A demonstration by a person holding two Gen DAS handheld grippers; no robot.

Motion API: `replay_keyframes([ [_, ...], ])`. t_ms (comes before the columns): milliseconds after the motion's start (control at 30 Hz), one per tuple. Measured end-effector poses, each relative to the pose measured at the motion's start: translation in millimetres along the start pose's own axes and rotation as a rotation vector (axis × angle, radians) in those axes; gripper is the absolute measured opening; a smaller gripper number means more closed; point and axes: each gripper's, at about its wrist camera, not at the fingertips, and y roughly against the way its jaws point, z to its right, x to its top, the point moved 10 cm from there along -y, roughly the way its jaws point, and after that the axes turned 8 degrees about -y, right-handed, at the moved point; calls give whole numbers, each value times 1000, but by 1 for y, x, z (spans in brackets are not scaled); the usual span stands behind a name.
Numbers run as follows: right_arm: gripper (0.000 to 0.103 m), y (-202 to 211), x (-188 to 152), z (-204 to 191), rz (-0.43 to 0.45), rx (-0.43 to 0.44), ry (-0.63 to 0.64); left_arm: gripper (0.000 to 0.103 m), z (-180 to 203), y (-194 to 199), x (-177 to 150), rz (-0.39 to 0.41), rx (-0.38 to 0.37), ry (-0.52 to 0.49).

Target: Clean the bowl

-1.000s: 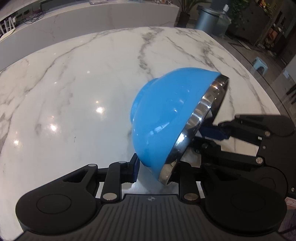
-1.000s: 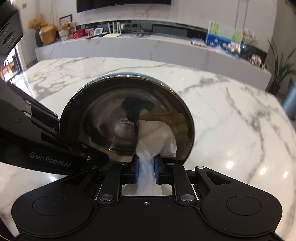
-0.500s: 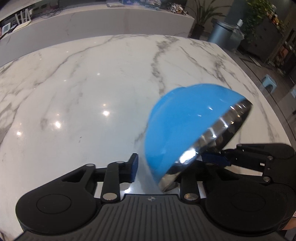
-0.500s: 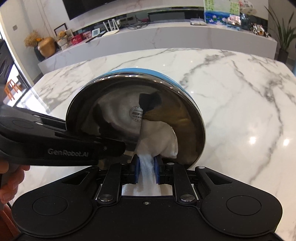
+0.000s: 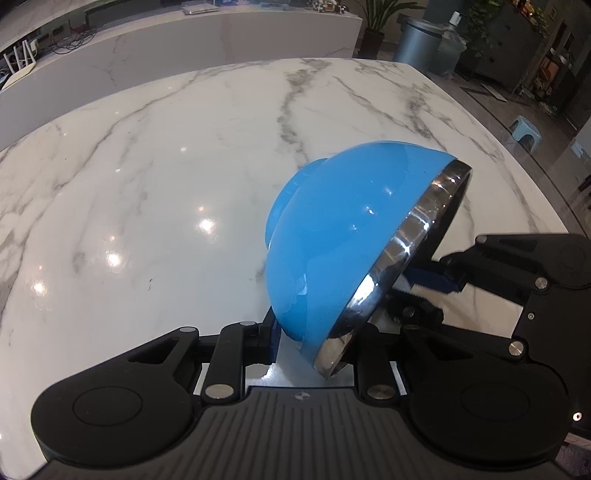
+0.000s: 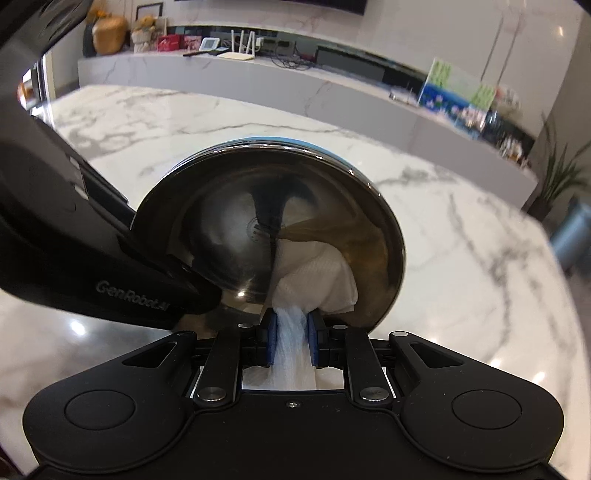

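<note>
Fingers [image 5: 275, 332] grip tilted bowl [image 5: 332, 236] — mouth rightward.

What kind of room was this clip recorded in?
Most likely a home living or dining area: a large marble table, a long marble media ledge with a router and ornaments, potted plants and a bin beyond.

Bare marble tabletop [image 5: 155, 177] beyond bowl [image 5: 343, 240]

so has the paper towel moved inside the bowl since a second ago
Cannot tell. The paper towel sits just right of the stamp at the bowl centre, much as before, pinched by the right gripper.
</note>
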Motion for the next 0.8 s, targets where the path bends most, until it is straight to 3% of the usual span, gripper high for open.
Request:
replay_keyframes([
  [133, 15, -2, -2, -3, 9, -34, 46, 19, 0, 1, 1, 5, 0, -7],
  [267, 15, -4, -3, 2, -12, 15, -49, 27, -2, 1, 2, 21, 22, 6],
  [567, 15, -5, -1, 6, -55, 100, -182, 31, -5, -4, 1, 42, 8, 99],
  [733, 15, -6, 0, 6, -71, 146, -218, 29, -6, -5, 2, 42, 6, 102],
  [800, 15, -8, 1, 6, -70, 146, -208, 23, -4, -6, 2, 36, -1, 83],
])
